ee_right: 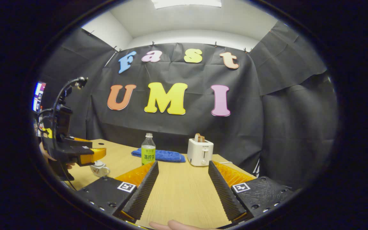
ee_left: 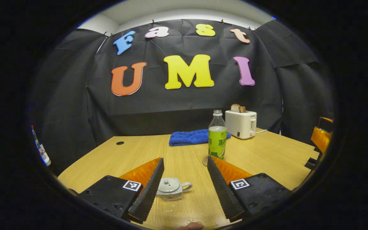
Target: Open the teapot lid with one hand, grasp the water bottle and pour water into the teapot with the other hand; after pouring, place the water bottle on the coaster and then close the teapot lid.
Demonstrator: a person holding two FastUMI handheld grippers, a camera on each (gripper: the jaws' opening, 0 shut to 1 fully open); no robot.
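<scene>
Hovering above the light wooden bench (ee_left: 184, 159), the left tool (ee_left: 184, 188) stands released, fingers spread wide, with the small white ceramic teapot (ee_left: 170, 189) sitting low between them, its lid on and its handle turned toward the right finger. The right tool (ee_right: 183, 188) is likewise released over bare bench, holding nothing. The clear plastic water bottle with a green label (ee_left: 217, 139) stands upright on the round brown coaster (ee_left: 205, 160), behind the teapot and to its right. The lid's knob looks small and smooth, so, in my judgement, a pinch set off centre could slip, or drag and tip the light pot. Drops of water seem to lie on the bench near the teapot, which may let it slide. A folded blue towel (ee_left: 190, 138) and a white toaster holding bread slices (ee_left: 241, 124) sit farther back, well clear of the reach; nothing stands between either tool and its target.
</scene>
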